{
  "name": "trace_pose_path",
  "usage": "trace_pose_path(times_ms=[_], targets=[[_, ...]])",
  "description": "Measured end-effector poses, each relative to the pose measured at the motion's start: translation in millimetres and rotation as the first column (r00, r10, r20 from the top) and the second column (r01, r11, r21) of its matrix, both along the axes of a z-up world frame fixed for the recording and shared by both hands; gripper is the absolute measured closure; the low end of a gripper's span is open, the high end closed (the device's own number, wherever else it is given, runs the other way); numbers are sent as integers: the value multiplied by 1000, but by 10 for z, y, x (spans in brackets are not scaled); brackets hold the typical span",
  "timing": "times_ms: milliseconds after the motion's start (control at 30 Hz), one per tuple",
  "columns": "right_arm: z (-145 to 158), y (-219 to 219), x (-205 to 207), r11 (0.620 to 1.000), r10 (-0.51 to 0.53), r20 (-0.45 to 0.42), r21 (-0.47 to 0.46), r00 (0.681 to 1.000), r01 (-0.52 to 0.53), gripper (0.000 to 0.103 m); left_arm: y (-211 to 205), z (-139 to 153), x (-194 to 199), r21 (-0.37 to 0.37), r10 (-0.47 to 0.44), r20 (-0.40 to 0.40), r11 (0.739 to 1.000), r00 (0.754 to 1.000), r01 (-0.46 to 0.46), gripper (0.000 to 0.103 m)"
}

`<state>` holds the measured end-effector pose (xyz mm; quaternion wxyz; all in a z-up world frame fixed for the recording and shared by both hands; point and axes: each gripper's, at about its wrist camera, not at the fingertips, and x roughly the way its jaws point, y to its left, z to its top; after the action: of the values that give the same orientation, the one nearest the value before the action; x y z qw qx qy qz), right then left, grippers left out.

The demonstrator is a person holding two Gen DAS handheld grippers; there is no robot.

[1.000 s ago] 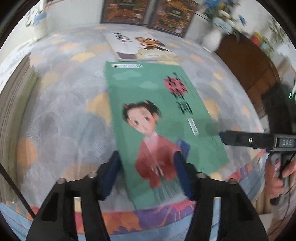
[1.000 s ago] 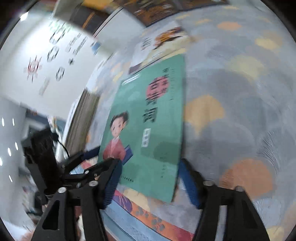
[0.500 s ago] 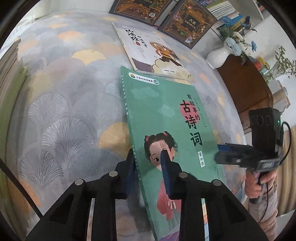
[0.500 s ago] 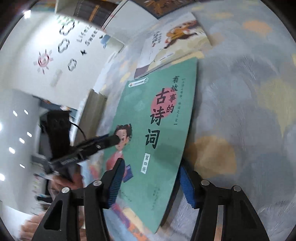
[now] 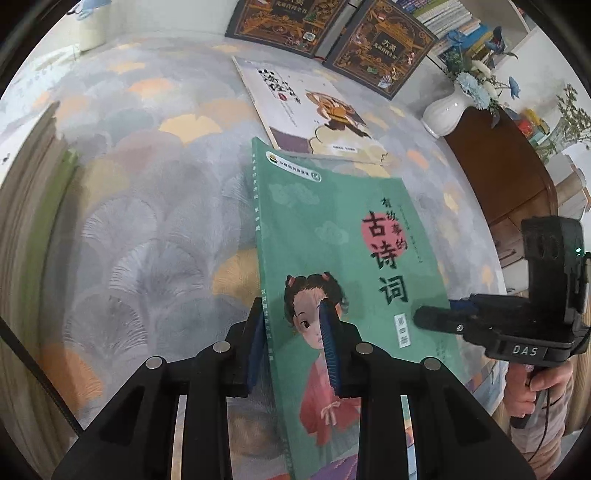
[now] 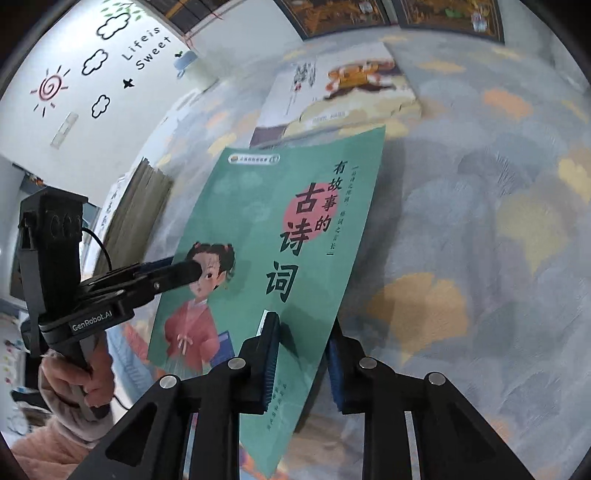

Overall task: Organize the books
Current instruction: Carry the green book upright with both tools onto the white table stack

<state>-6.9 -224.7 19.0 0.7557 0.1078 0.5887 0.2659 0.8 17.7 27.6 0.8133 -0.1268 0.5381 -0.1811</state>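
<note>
A green book point(image 5: 332, 229) with a girl drawn on its cover lies lengthwise away from me on the patterned cloth point(image 5: 147, 240). My left gripper point(image 5: 291, 343) is shut on its spine edge, one pad on the cover and one underneath. In the right wrist view the same green book point(image 6: 295, 221) has its open edge between the pads of my right gripper point(image 6: 303, 358), whose jaws are closing and pinch that edge. Each gripper shows in the other's view: the right gripper point(image 5: 436, 317) at the cover's right side, the left gripper point(image 6: 181, 271) over the girl's face.
A white picture book point(image 5: 314, 110) lies just beyond the green one. Two dark ornate books point(image 5: 332, 33) lean against the back wall. A white vase point(image 5: 447, 110) and a wooden cabinet point(image 5: 506, 177) stand at the right. A colourful cover point(image 6: 136, 343) shows under the near end.
My left jaws closed onto the book's spine edge. The right jaws narrowed onto the opposite edge. Both views swung so the far books and wall now show more.
</note>
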Motion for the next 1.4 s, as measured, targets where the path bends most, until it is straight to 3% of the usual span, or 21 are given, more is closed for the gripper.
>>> trace_pose_path(times_ms=[200,800,1100,1200,1400], targets=[[118,22,-70,1000,-7,31,4,999,6,81,7,131,-66,15,-18,35,1000,999,18,78],[841,480,-456,998,63,210,-24,976,-60,82,417,642,-282,-40,9,152,999,988,-3,77],[1157,999,-501,992,127,312,-50,942,-117,82,919,945,-368,-43,59,229,998,972,-51,77],[1222,1187,-468,989,144,326,-38,934,-139,82,1172,1008,-373,-90,78,229,994,970,-58,69],[1317,1680,-365,976,213,338,-35,917,-213,82,1590,1085,-405,-45,144,265,990,953,-137,69]])
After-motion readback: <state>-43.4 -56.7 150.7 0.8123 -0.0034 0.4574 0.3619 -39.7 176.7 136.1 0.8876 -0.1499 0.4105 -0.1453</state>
